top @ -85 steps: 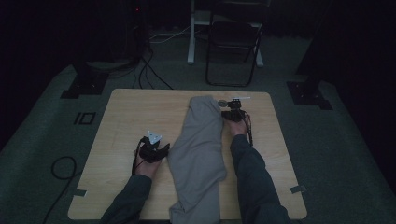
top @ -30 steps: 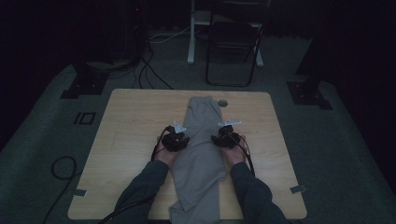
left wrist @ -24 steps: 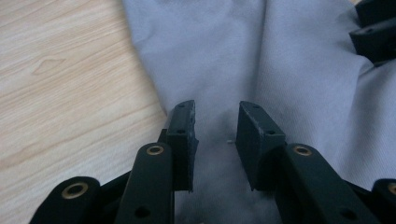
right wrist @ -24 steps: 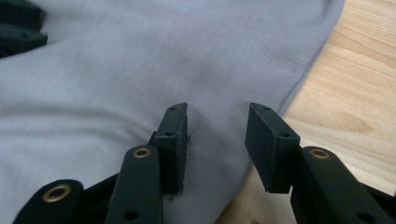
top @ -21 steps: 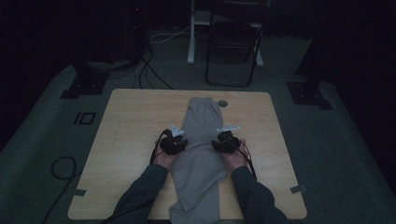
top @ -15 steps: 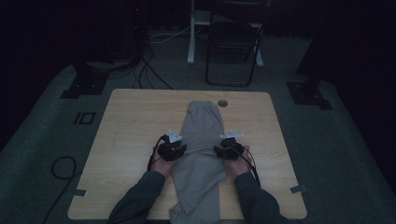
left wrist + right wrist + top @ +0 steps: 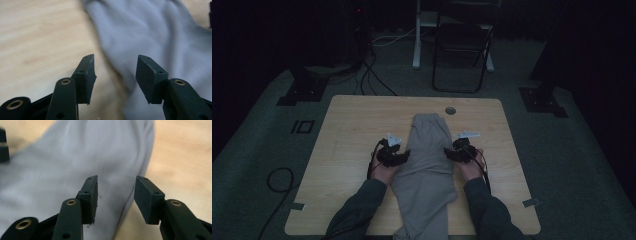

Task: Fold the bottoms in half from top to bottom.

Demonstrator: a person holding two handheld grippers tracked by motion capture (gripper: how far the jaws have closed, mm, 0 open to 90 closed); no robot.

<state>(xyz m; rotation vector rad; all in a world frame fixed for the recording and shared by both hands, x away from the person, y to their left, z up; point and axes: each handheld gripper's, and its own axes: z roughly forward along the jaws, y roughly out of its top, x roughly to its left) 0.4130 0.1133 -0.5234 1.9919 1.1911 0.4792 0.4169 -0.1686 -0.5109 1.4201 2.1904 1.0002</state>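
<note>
two claws, left claw (image 7: 404, 156) and right claw (image 7: 447, 153), just opening, empty, flanking the grey garment's (image 7: 427, 155) edges.

Left gripper (image 7: 115, 75) jaws just opened, nothing between; grey garment (image 7: 155, 37) edge below, on wooden table (image 7: 37, 32).

plain grey cloth (image 7: 427, 155), light wood table (image 7: 352, 125), black claws (image 7: 394, 156)

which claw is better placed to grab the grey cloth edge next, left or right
Roughly even, slightly the right. The right claw stands open straddling the edge of the folded grey cloth garment. The left claw is also open beside the opposite edge, with more light wooden table between its jaws.
</note>
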